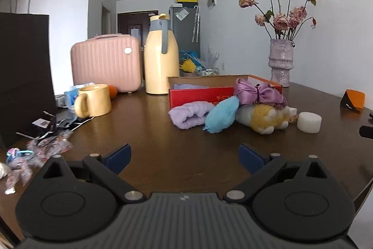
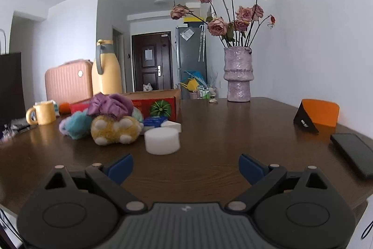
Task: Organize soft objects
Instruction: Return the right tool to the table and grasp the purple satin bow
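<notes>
Dark wood table [image 1: 149,113] carries a heap of soft things before a red cardboard box [image 1: 198,97]: a lilac towel roll [image 1: 188,114], a blue fluffy pouch [image 1: 221,114], a yellow plush toy [image 1: 263,116] under a purple satin bow [image 1: 258,91], and a white foam cylinder [image 1: 309,121] nearest the right edge. The left gripper [image 1: 184,159] hovers over bare wood, jaws spread wide, holding and touching nothing. The right gripper [image 2: 186,168] is likewise spread wide and empty, just short of the foam cylinder. Something lilac inside the box is mostly hidden by its wall. Wrappers [image 1: 46,146] at the left edge are blurred.
</notes>
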`<state>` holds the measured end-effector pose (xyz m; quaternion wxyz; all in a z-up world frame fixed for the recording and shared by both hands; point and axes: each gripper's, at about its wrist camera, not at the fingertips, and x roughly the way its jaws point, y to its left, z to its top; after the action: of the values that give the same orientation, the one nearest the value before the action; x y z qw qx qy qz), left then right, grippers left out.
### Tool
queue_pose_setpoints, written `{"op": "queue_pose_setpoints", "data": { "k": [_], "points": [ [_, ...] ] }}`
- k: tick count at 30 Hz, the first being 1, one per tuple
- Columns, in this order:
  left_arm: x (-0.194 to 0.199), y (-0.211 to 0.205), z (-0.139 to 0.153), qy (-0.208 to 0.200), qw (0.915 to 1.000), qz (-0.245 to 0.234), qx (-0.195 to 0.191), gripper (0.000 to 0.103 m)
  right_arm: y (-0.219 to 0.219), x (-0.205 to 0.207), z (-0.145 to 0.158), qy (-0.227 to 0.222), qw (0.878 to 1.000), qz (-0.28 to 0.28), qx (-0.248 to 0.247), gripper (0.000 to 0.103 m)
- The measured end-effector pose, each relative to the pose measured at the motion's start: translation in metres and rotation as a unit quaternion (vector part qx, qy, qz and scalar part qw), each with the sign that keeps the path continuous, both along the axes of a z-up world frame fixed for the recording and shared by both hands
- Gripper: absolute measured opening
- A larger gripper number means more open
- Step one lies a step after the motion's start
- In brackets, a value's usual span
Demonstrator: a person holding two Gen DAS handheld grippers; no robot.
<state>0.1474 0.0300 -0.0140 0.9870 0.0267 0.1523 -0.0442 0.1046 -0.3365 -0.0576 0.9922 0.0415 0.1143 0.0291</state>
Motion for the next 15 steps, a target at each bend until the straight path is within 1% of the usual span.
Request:
{"op": "queue_pose_setpoints", "data": {
  "k": [3, 6, 8, 10, 11, 12, 13, 15],
  "points": [
    [0.016, -0.005, 0.002, 0.003, 0.9999, -0.013, -0.009, 0.101, 0.011, 0.009, 0.01, -0.006, 1.0, 0.014, -0.009, 0.095],
    [0.037, -0.014, 0.006, 0.011, 0.9993, -0.03, -0.021, 0.1, 0.022, 0.03, 0.023, -0.003, 0.999, 0.032, -0.025, 0.091],
    [0.052, -0.022, 0.009, 0.014, 0.9984, -0.046, -0.031, 0.1, 0.029, 0.044, 0.03, 0.003, 0.999, 0.051, -0.018, 0.088],
    [0.072, -0.033, 0.012, 0.011, 0.998, -0.057, -0.024, 0.097, 0.034, 0.059, 0.036, 0.011, 0.997, 0.07, -0.011, 0.081],
    [0.083, -0.039, 0.014, 0.011, 0.9977, -0.063, -0.02, 0.092, 0.037, 0.067, 0.039, 0.014, 0.997, 0.077, -0.011, 0.08],
    [0.096, -0.044, 0.015, 0.014, 0.9971, -0.072, -0.019, 0.087, 0.039, 0.076, 0.042, 0.017, 0.996, 0.084, -0.01, 0.074],
    [0.107, -0.048, 0.017, 0.016, 0.9965, -0.079, -0.022, 0.084, 0.042, 0.087, 0.046, 0.021, 0.996, 0.088, -0.006, 0.069],
    [0.135, -0.059, 0.022, 0.028, 0.9942, -0.099, -0.034, 0.074, 0.048, 0.111, 0.054, 0.04, 0.994, 0.101, 0.013, 0.068]
  ]
}}
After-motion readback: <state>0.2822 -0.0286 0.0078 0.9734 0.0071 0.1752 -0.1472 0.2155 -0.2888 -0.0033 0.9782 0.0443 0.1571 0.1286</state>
